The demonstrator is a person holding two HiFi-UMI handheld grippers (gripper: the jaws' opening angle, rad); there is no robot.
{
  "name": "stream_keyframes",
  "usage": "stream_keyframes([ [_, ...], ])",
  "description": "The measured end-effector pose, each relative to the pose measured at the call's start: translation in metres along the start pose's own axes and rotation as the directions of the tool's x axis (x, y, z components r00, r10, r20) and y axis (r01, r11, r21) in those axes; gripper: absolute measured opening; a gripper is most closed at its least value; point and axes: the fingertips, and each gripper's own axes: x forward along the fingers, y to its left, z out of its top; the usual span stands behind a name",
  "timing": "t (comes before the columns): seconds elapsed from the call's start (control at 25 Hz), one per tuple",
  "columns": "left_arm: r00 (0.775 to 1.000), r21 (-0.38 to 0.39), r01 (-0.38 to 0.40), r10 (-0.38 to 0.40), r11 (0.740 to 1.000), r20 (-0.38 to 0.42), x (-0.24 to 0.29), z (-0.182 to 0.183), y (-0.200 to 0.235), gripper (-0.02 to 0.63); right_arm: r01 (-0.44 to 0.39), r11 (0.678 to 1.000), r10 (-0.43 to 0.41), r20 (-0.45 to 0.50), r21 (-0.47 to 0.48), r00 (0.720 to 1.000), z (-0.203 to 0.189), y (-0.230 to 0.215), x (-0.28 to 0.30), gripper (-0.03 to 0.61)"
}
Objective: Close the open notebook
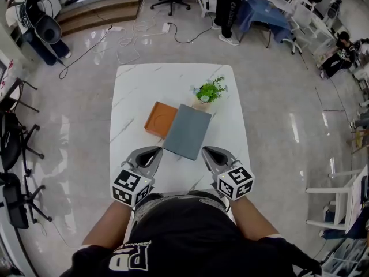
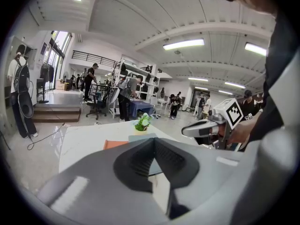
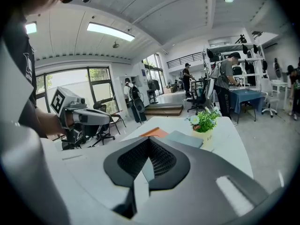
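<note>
A grey-blue notebook (image 1: 187,131) lies flat in the middle of the white table (image 1: 138,85), and its cover looks shut. Its left edge lies over an orange notebook (image 1: 160,119) with a round embossed mark. Both show small past the jaws as the orange notebook (image 2: 115,144) and the grey-blue one (image 3: 190,138). My left gripper (image 1: 157,150) hovers just short of the grey-blue notebook's near-left corner, shut and holding nothing. My right gripper (image 1: 206,150) hangs off the near-right corner, also shut and holding nothing.
A small potted plant (image 1: 210,91) stands just behind the notebooks. Office chairs (image 1: 17,149) stand to the left of the table, cables (image 1: 132,39) run over the floor beyond it, and people work at benches (image 1: 259,10) at the back.
</note>
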Motion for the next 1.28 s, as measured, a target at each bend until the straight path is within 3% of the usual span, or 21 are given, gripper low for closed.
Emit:
stream_keyframes([
  [0.48, 1.000, 0.020, 0.010, -0.009, 1.000, -0.028, -0.0025, -0.0005, -0.0035, 0.058, 0.007, 1.000, -0.007, 0.008, 0.002, 1.000, -0.0008, 0.0001, -0.0008, 0.000],
  [1.28, 1.000, 0.029, -0.003, 0.003, 1.000, 0.003, -0.0014, 0.0019, -0.0007, 0.058, -0.002, 1.000, 0.002, 0.010, 0.000, 1.000, -0.0009, 0.0037, 0.0026, 0.000],
])
